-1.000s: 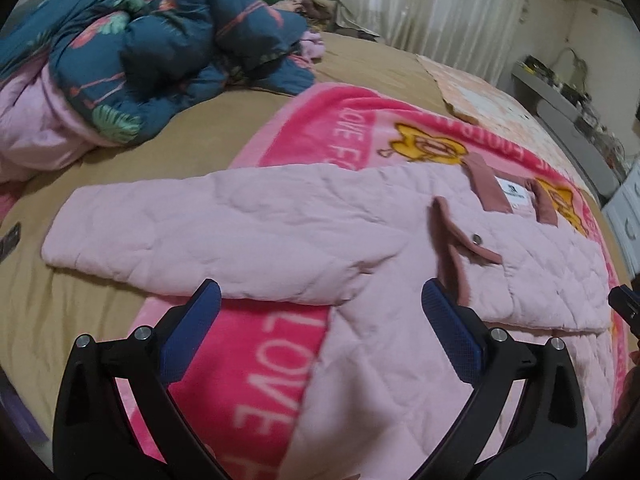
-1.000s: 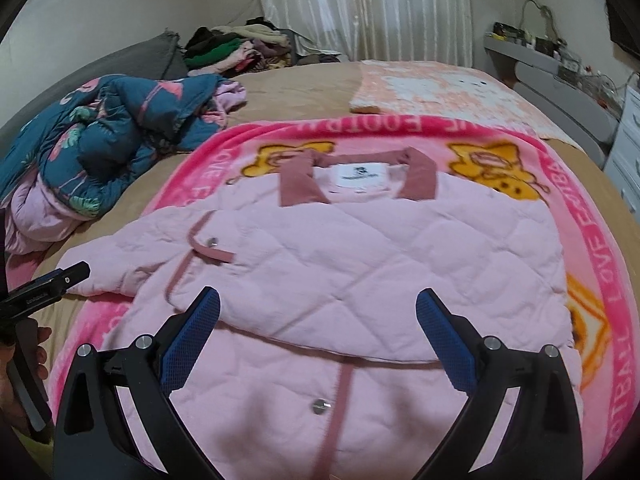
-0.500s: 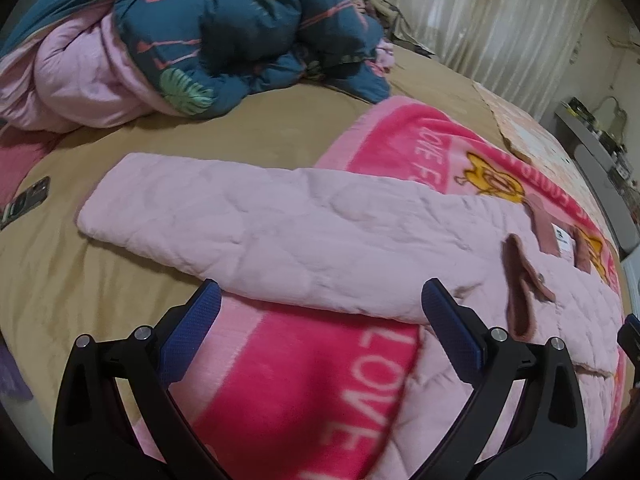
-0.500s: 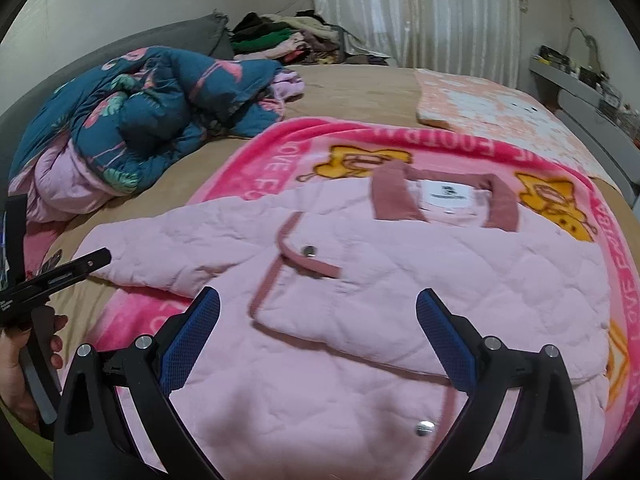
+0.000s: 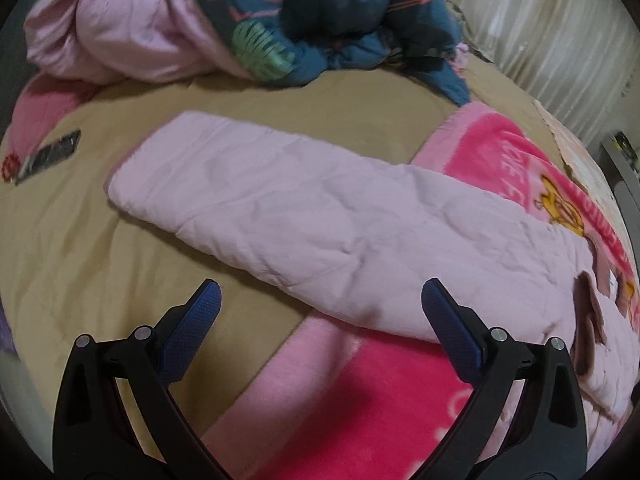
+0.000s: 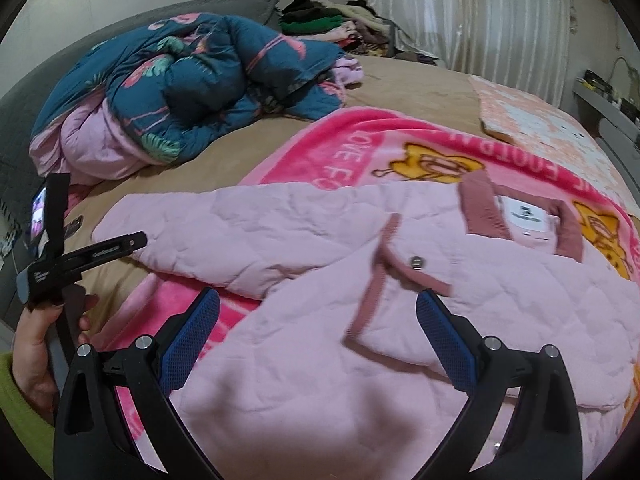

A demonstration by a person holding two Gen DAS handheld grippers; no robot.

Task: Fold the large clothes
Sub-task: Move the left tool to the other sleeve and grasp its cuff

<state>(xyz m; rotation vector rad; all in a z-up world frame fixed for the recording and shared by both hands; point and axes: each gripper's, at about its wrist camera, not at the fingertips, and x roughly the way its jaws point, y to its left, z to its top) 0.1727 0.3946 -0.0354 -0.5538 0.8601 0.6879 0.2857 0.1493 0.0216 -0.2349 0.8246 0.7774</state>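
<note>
A pink quilted jacket (image 6: 460,304) lies on the pink cartoon blanket (image 6: 360,140) on the bed (image 5: 100,248), one sleeve (image 5: 288,216) stretched flat onto the tan sheet, dusty-rose collar (image 6: 480,208) showing. The left gripper (image 5: 320,308) and right gripper (image 6: 318,320) hover with fingers spread, holding nothing.

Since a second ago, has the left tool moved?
Yes. The left tool has swung left along the sleeve, toward the quilt heap; the collar now sits at the right edge.

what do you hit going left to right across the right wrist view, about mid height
left gripper held in the person's hand → pink jacket's outstretched sleeve → snap button → jacket collar with white label
</note>
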